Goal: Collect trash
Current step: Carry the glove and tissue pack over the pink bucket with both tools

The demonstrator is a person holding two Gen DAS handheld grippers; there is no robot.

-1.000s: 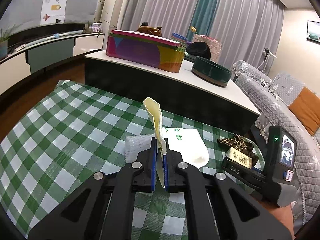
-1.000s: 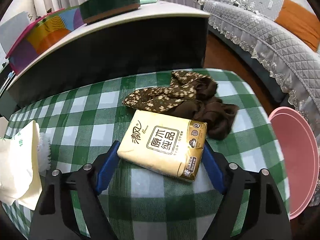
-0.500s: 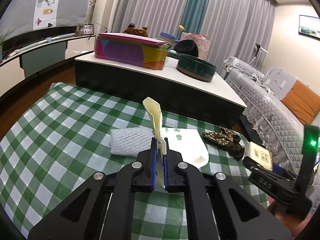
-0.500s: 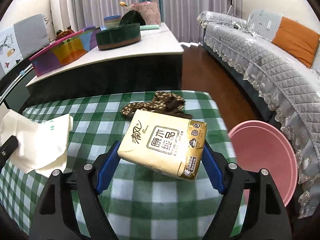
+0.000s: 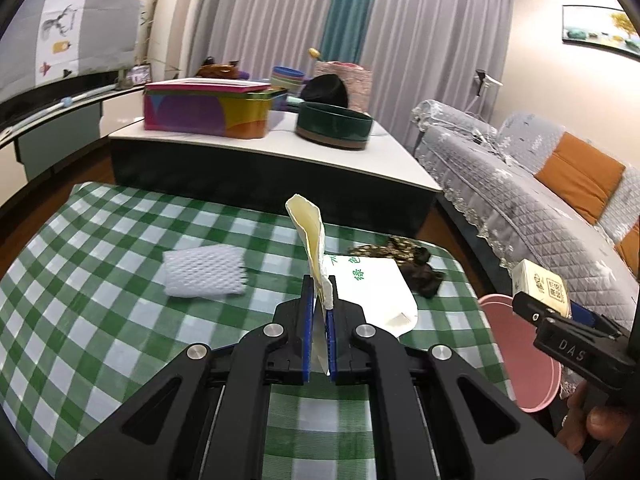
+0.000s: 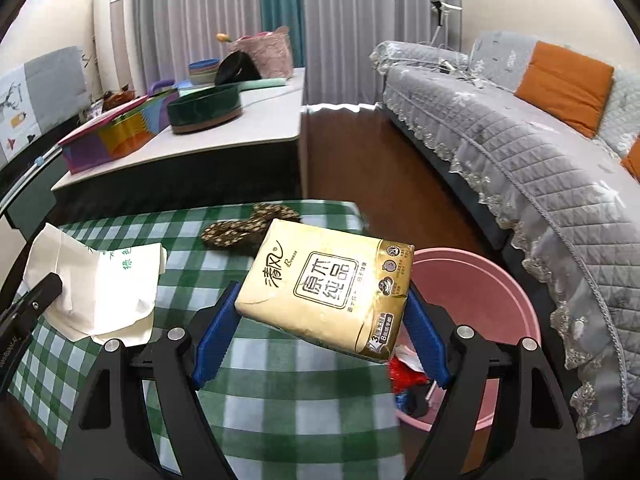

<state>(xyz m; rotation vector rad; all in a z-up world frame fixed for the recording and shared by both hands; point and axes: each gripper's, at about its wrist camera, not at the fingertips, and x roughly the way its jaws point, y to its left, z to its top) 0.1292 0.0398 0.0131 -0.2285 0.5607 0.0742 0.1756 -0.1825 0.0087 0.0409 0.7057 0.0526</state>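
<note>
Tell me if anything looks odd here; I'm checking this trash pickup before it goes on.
One thing: the right gripper holds a sealed yellow tissue pack near the round pink plastic bin; it looks unused, hardly trash. A crumpled brown floral cloth sits at the green checked tablecloth's far edge.
</note>
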